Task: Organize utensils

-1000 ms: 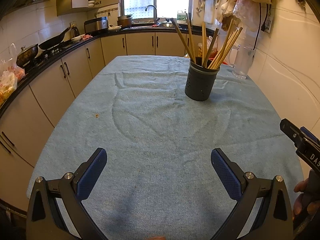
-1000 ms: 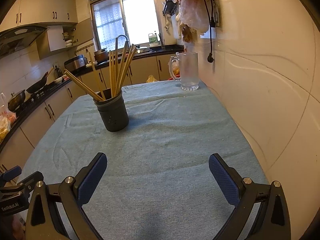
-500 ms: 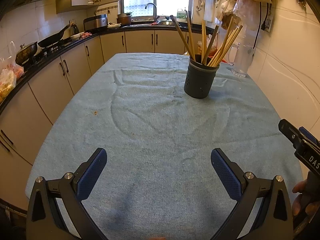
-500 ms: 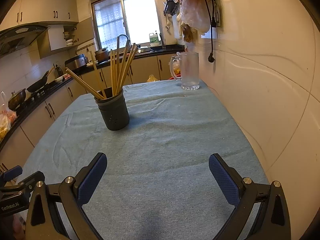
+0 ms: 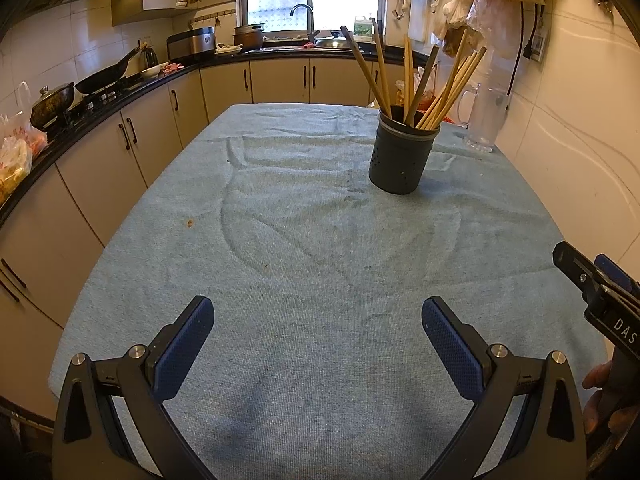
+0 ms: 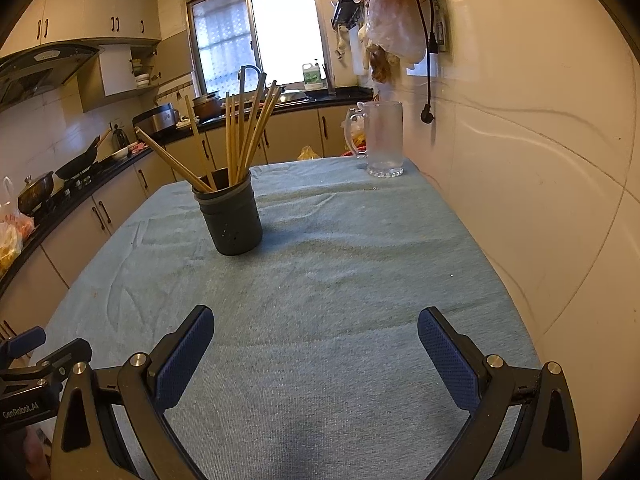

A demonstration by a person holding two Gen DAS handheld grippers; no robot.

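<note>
Chopsticks (image 5: 424, 84) stand in the holder (image 5: 402, 158); both grippers' jaws hover wide, empty.

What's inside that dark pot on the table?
Wooden chopsticks stand in the dark holder, leaning out in different directions. Their lower ends are hidden by its wall, so anything else at the bottom cannot be seen. The holder sits on the blue cloth.

Home kitchen: cabinets (image 5: 280, 80), sink faucet (image 5: 302, 12), wok (image 5: 104, 76) on stove.
</note>
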